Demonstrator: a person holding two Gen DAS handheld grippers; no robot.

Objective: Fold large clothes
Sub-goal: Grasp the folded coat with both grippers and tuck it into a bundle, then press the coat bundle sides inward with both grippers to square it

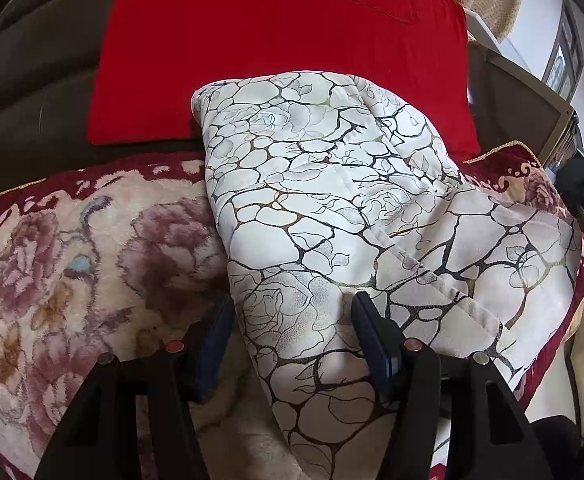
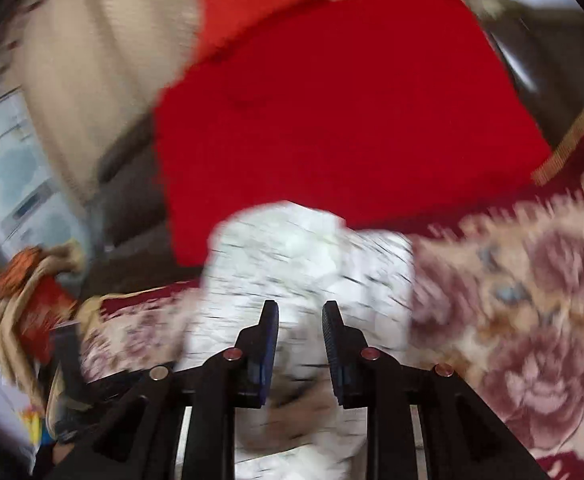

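White crackle-and-rose print garment [image 1: 331, 216] lies folded on the floral plush blanket [image 1: 72, 260], its far end overlapping the red cloth [image 1: 276, 52] that lies toward the blanket's back edge. Left claw [image 1: 292, 320]: jaws spread wide, straddling the garment's near edge, fabric between them but not pinched. Right claw [image 2: 300, 320]: view motion-blurred, jaws partly apart over the garment [image 2: 303, 256], gripping nothing as far as visible.

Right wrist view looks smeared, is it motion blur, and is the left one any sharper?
Right wrist view: yes, motion blur streaks the patterned white garment and red cloth, while the right gripper stays crisp. Left wrist view: sharp, the garment's vein print readable, with fisheye bending at the edges.
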